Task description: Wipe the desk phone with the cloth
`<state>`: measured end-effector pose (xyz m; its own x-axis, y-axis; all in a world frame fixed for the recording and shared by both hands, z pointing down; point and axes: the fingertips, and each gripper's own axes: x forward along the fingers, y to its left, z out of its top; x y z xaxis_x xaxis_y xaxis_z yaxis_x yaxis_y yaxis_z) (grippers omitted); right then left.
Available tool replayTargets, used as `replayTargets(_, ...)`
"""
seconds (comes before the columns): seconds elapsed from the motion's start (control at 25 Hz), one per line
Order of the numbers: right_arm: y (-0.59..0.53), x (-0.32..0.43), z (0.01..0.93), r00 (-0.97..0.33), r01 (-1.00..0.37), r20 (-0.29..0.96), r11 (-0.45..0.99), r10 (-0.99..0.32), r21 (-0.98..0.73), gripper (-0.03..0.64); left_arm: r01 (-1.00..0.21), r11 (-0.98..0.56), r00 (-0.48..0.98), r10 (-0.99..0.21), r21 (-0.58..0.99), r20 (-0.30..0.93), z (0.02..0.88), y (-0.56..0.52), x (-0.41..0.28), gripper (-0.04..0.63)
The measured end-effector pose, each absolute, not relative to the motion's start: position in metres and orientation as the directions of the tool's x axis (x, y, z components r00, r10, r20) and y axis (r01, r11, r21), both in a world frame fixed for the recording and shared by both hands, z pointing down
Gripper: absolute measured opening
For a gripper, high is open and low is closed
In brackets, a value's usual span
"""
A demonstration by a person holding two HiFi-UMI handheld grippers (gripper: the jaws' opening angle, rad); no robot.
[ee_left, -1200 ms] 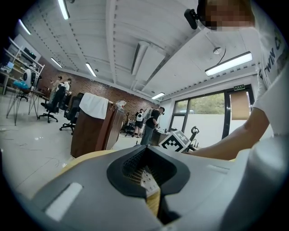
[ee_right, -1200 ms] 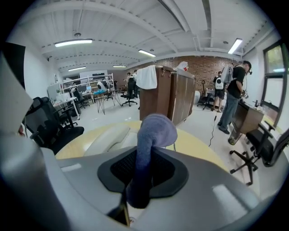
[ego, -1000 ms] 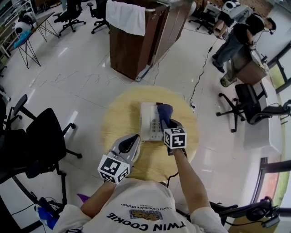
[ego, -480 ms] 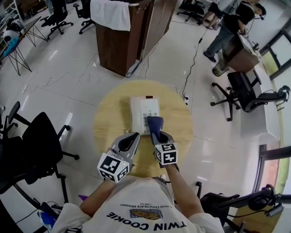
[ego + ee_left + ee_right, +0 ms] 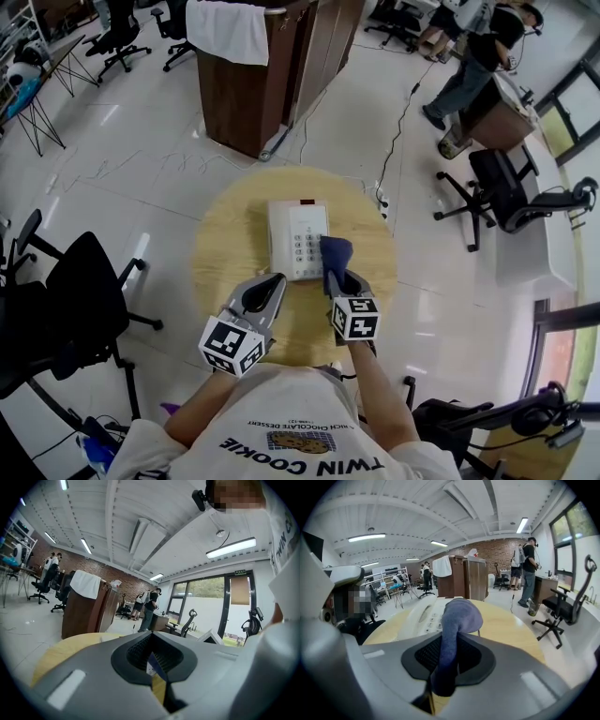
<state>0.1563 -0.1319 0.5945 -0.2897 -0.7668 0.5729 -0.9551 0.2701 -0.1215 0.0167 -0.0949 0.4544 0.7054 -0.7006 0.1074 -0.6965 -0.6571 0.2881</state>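
Two grippers hang over the near side of the round table (image 5: 225, 253). The left gripper (image 5: 270, 286) is closed on nothing, bare wood ahead and left of it. The right gripper (image 5: 340, 278) clamps the blue cloth (image 5: 336, 251), its bunched end just ahead, at the right edge of the white phone (image 5: 296, 234); bare wood runs rightward to the rim

steep overhead, two low gripper views

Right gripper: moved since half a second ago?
Yes. Against the desk phone, the right gripper with the cloth has shifted right, from the keypad to the phone's right edge.
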Motion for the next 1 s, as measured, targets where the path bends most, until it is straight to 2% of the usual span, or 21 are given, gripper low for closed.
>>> replayTargets(0.32,-0.143,0.191,0.619,-0.222,-0.975,0.64,0.171,-0.735,-0.142,0.067,-0.701,-0.649,0.7,-0.706,0.296,0.108,0.457,-0.099,0.015,-0.009)
replayTargets(1.0,-0.24,0.188,0.609,-0.274,-0.96,0.649,0.238,-0.71,-0.145,0.067,-0.719,-0.617,0.679,-0.722,0.321,0.132,0.469,-0.114,-0.002,-0.009)
